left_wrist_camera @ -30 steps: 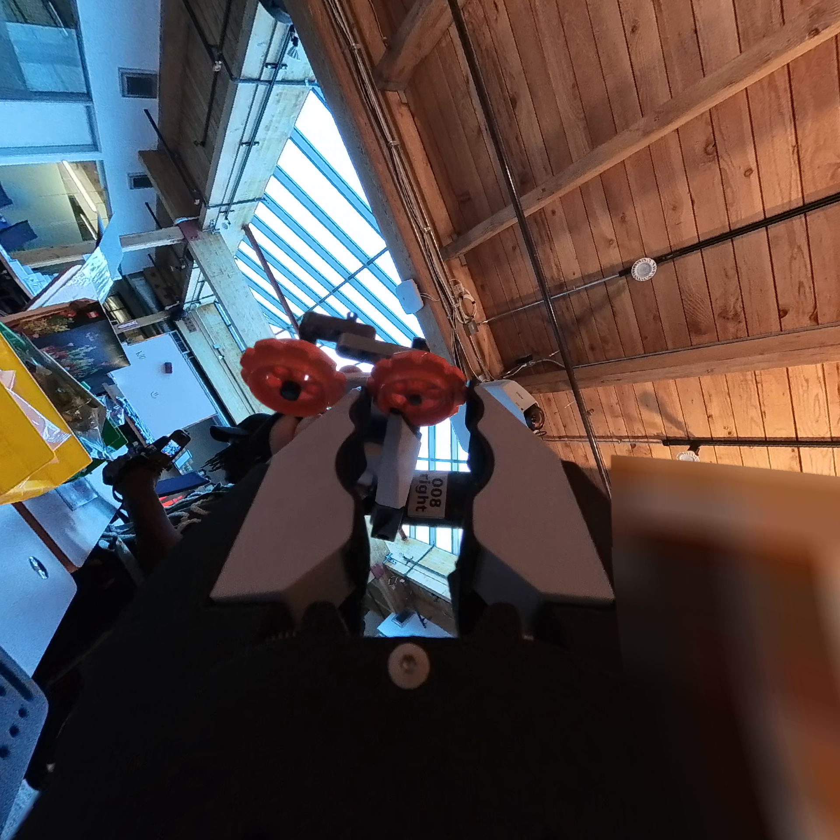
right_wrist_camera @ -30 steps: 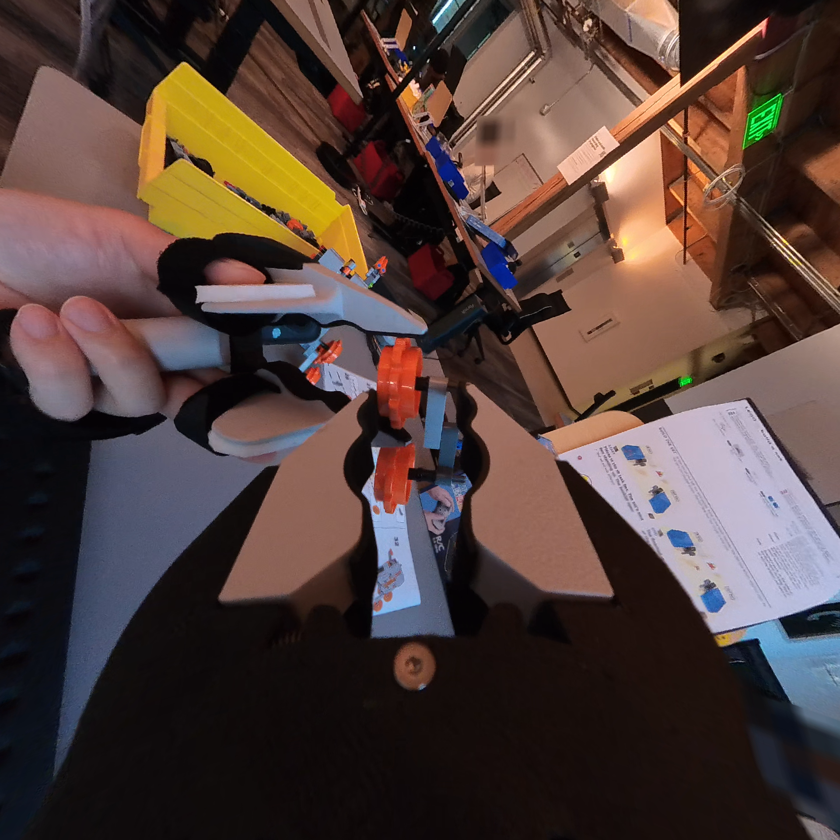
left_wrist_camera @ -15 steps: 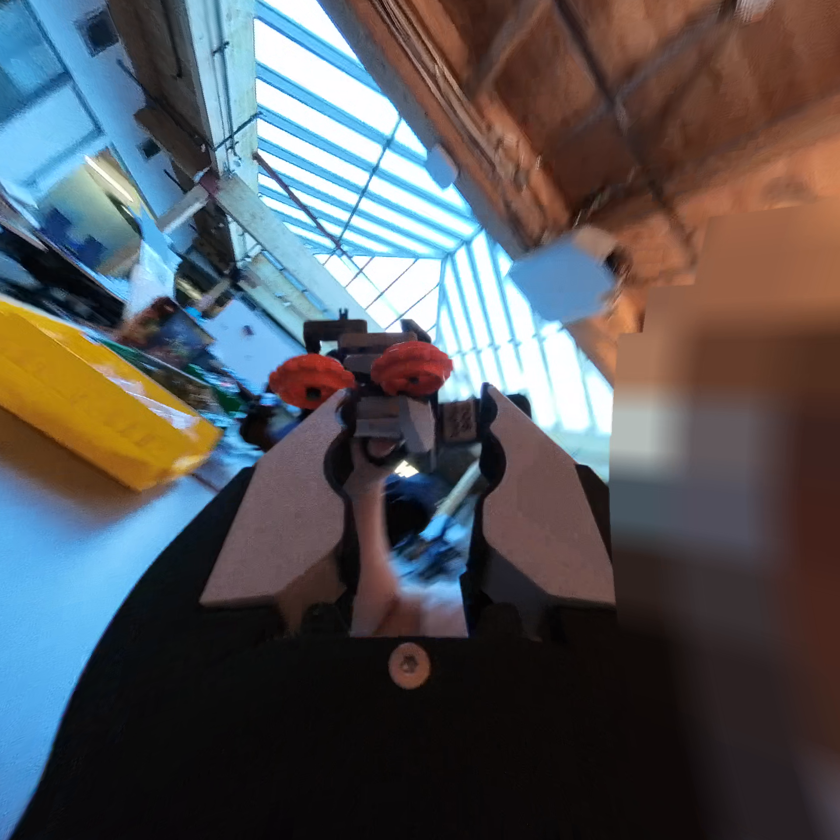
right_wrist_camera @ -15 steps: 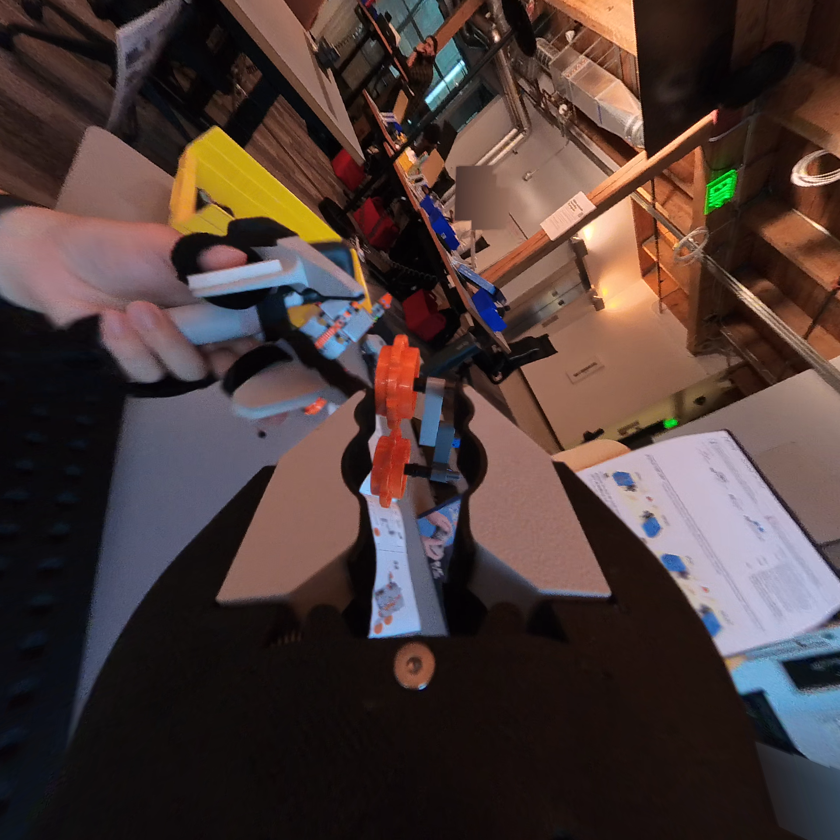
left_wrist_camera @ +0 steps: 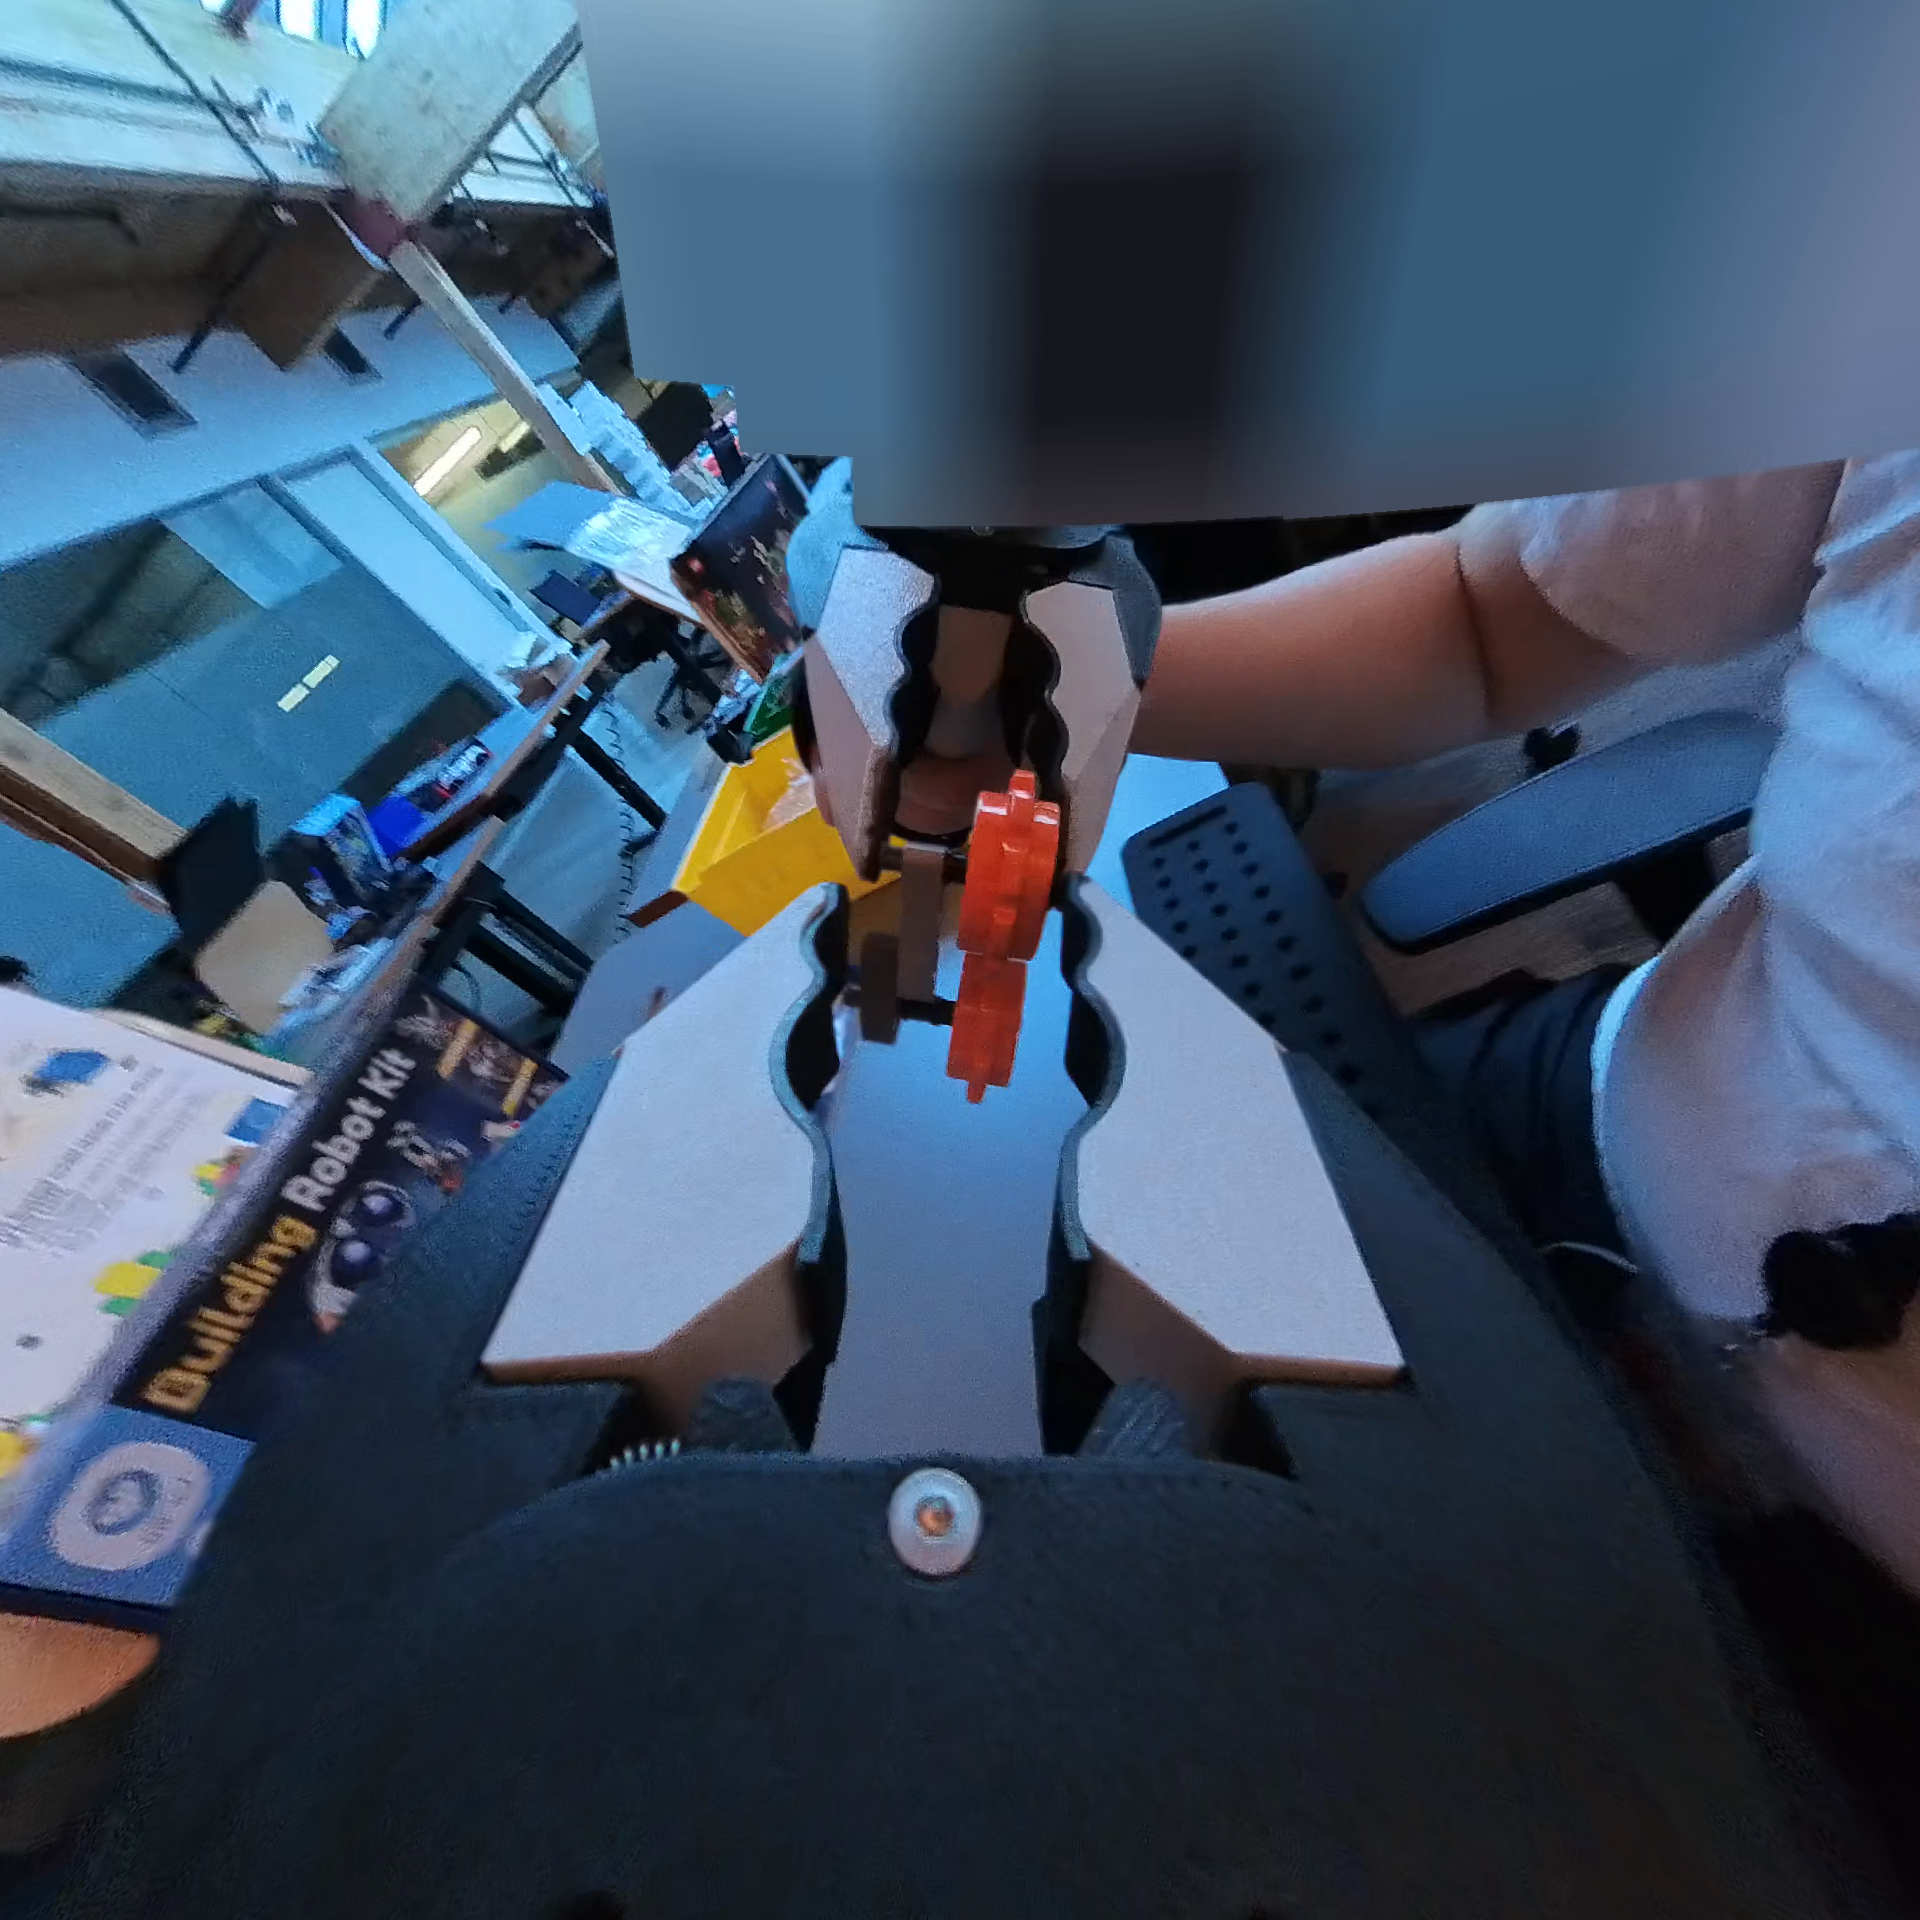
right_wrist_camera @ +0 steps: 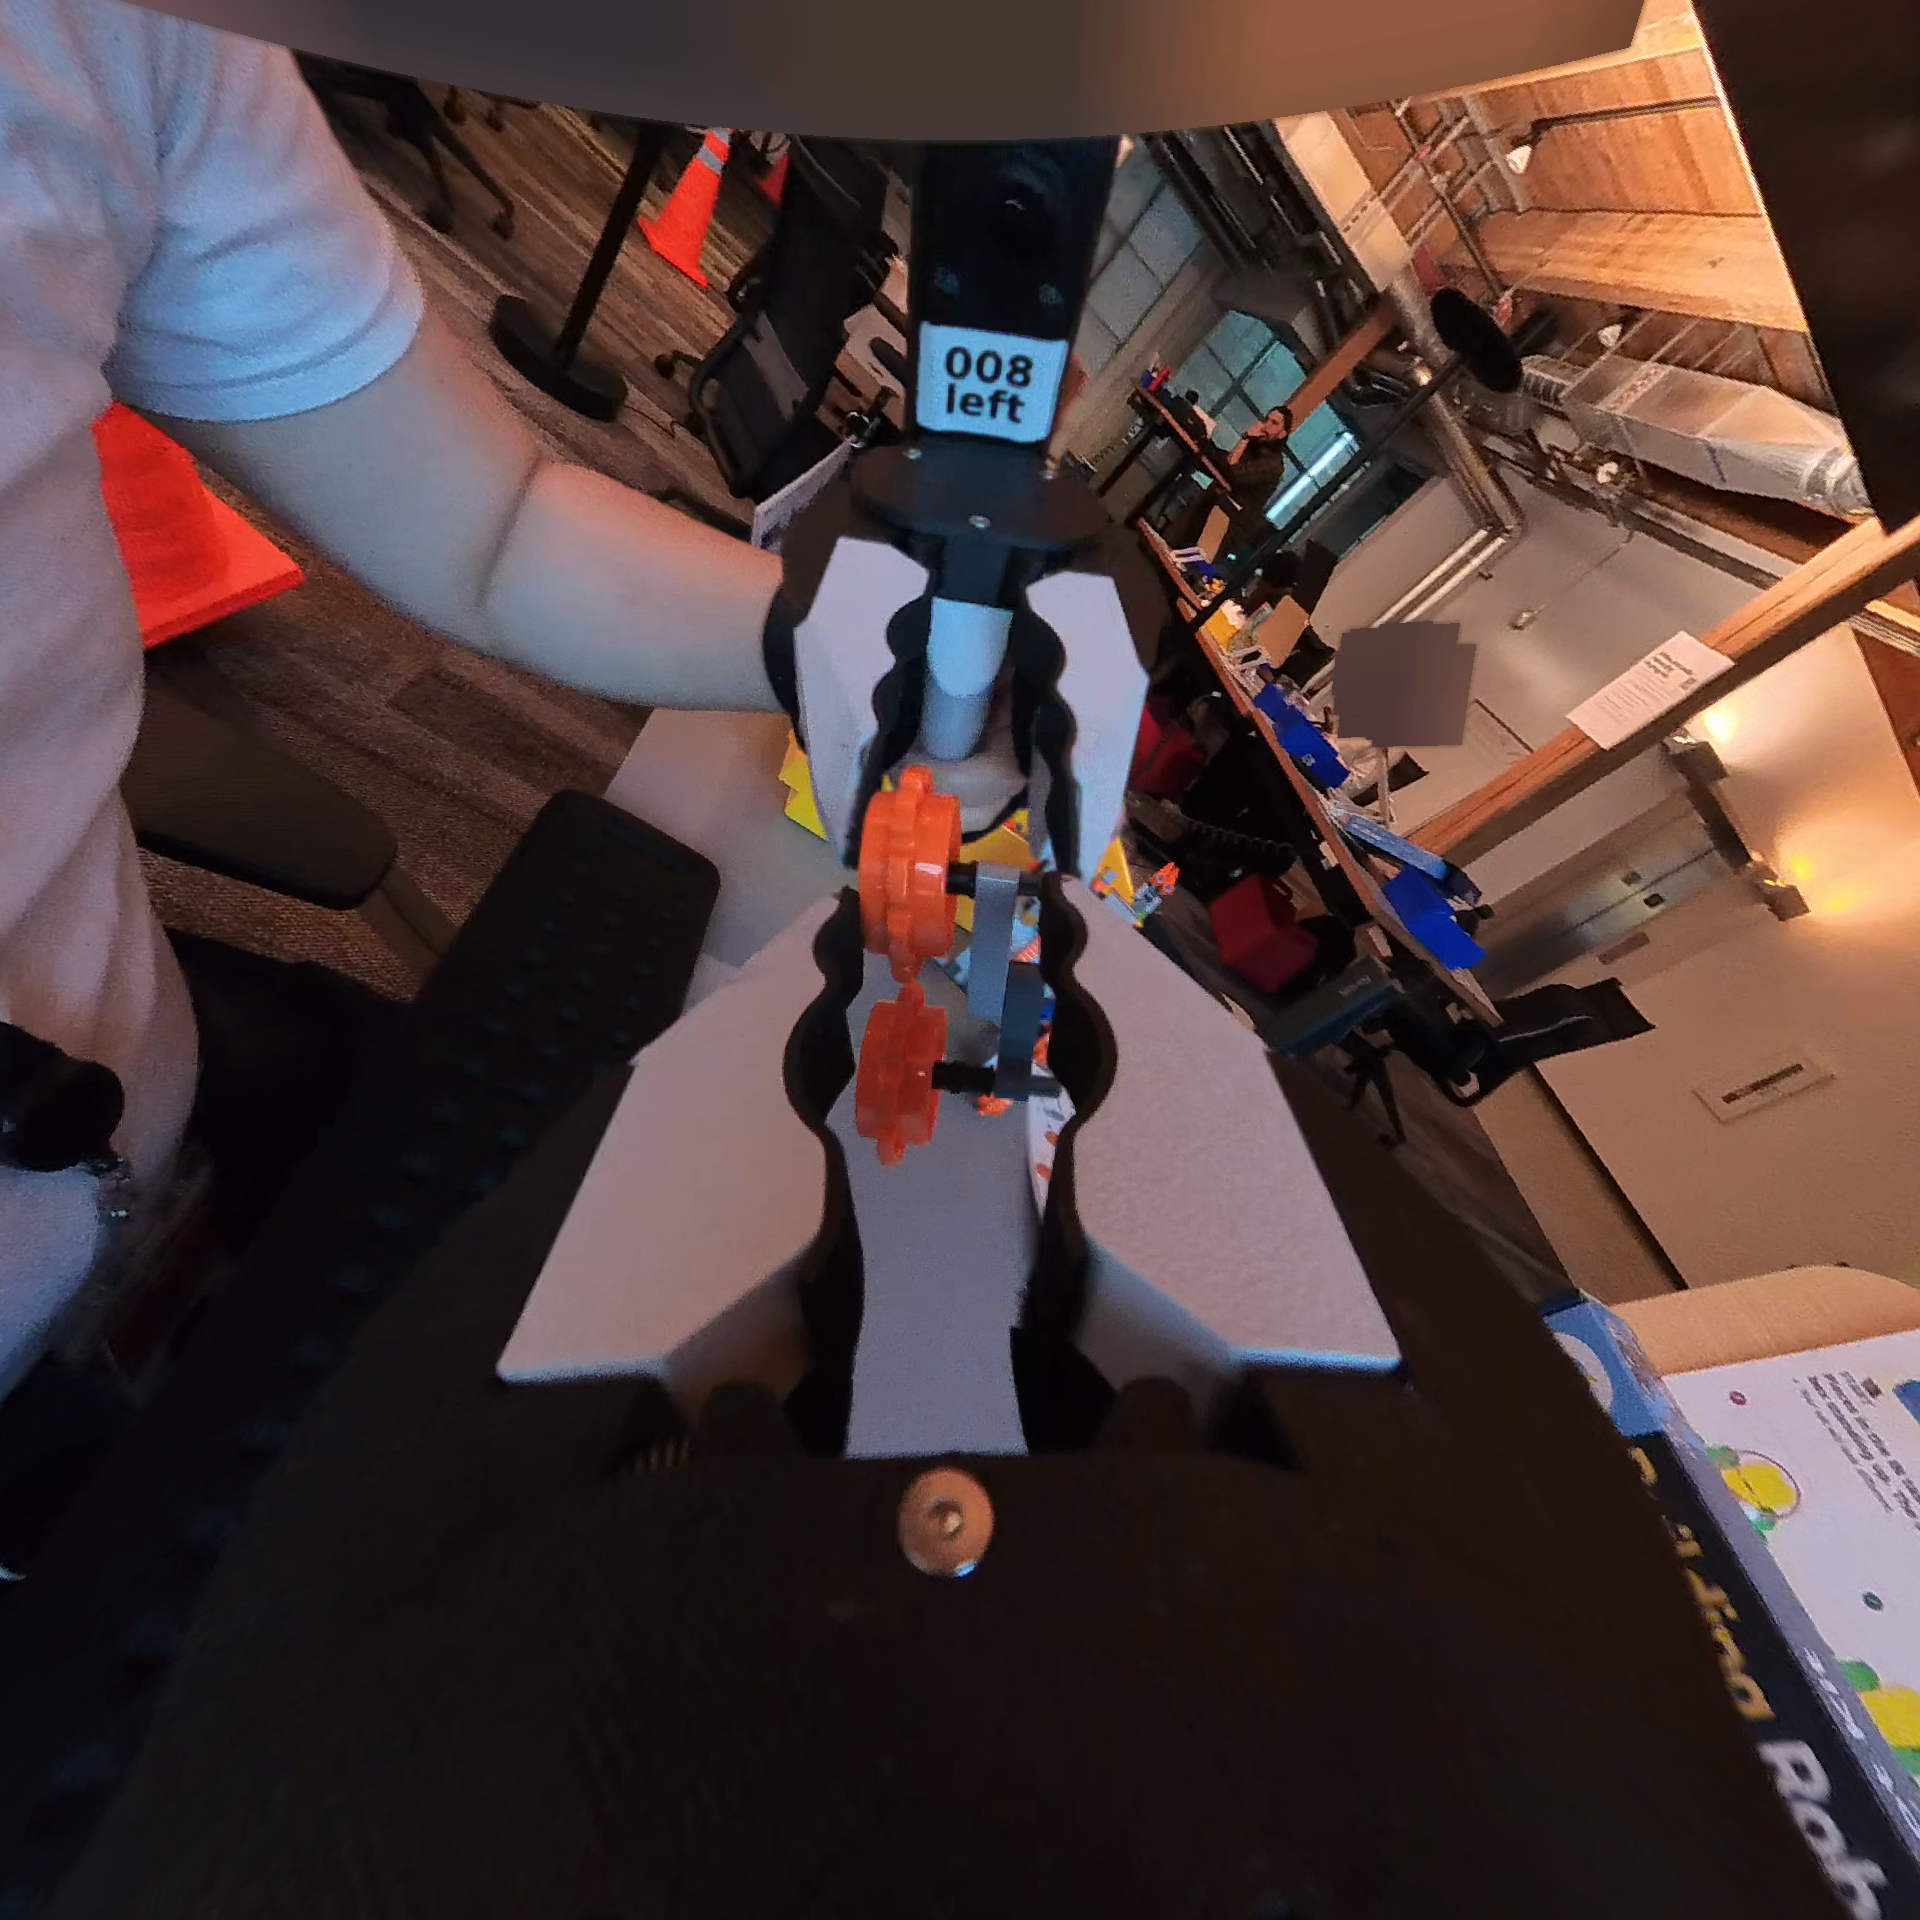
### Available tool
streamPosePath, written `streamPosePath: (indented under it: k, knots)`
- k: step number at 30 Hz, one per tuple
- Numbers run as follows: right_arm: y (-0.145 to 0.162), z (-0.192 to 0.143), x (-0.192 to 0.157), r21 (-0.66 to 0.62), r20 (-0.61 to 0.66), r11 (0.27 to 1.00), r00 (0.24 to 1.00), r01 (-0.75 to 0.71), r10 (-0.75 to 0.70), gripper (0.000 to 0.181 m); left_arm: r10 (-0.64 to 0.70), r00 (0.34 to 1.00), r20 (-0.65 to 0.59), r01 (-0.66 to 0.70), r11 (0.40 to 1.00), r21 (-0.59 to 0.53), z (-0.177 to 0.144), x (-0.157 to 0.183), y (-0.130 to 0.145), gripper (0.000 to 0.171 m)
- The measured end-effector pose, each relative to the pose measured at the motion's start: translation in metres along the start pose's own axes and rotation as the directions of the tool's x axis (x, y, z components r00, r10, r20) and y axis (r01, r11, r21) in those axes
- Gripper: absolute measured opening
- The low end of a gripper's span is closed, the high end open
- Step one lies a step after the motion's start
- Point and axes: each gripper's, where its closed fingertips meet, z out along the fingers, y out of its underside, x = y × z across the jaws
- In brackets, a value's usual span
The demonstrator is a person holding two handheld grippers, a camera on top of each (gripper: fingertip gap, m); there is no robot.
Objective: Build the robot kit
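Observation:
A small assembly of two orange gears (right_wrist_camera: pixel 902 971) on a grey beam (right_wrist_camera: pixel 997 935) hangs in the air between the two grippers, which face each other tip to tip. My right gripper (right_wrist_camera: pixel 951 899) is shut on it, with the lower gear and beam inside its finger notches. My left gripper (left_wrist_camera: pixel 945 899) closes on the same assembly (left_wrist_camera: pixel 987 935) from the other side, and its fingertips (left_wrist_camera: pixel 1075 904) touch the gear and the axle end. The left gripper also shows in the right wrist view (right_wrist_camera: pixel 961 847), and the right gripper in the left wrist view (left_wrist_camera: pixel 971 852).
A person's arm (left_wrist_camera: pixel 1351 644) and white shirt are at the right. A black perforated chair back (left_wrist_camera: pixel 1247 935) is under the grippers. A yellow bin (left_wrist_camera: pixel 758 842) stands behind. A dark kit box (left_wrist_camera: pixel 312 1195) with an instruction sheet (left_wrist_camera: pixel 83 1164) lies at the left. An orange cone (right_wrist_camera: pixel 691 208) stands far off.
My left gripper has swung down from pointing at the ceiling to face the right gripper, and its fingers have narrowed onto the gear assembly. The right gripper kept holding the assembly throughout.

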Motion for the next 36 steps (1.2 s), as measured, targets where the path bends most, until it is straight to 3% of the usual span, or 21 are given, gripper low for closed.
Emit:
streamPosePath:
  k: [3, 6, 13, 20, 28, 36]
  knots:
    - [-0.005, -0.001, -0.006, 0.028, 0.038, 1.000, 0.999, 0.005, -0.006, 0.034, 0.068, 0.998, -0.017, -0.069, 0.998, -0.014, 0.000, 0.006, -0.004, 0.034]
    - [-0.009, -0.003, -0.007, 0.054, 0.064, 0.999, 0.998, -0.007, 0.004, 0.034, 0.057, 0.995, -0.079, -0.062, 0.997, -0.053, 0.000, 0.013, -0.004, 0.040]
    - [0.003, 0.000, -0.010, 0.009, 0.127, 1.000, 0.992, 0.025, -0.026, 0.034, 0.110, 0.980, -0.166, -0.133, 0.982, -0.132, 0.003, 0.010, 0.009, 0.040]
    - [0.050, -0.011, 0.004, -0.049, 0.139, 0.999, 0.990, 0.020, -0.013, 0.034, 0.183, 0.966, -0.185, -0.221, 0.952, -0.214, 0.029, -0.009, 0.052, 0.040]
    - [0.124, -0.019, -0.006, -0.144, 0.120, 0.986, 0.990, 0.086, -0.069, 0.034, 0.237, 0.912, -0.334, -0.356, 0.862, -0.360, 0.060, -0.008, 0.123, 0.044]
    - [0.167, -0.032, -0.005, -0.119, 0.072, 0.992, 0.997, -0.033, 0.042, 0.033, 0.147, 0.921, -0.361, -0.304, 0.850, -0.430, 0.084, -0.013, 0.161, 0.043]
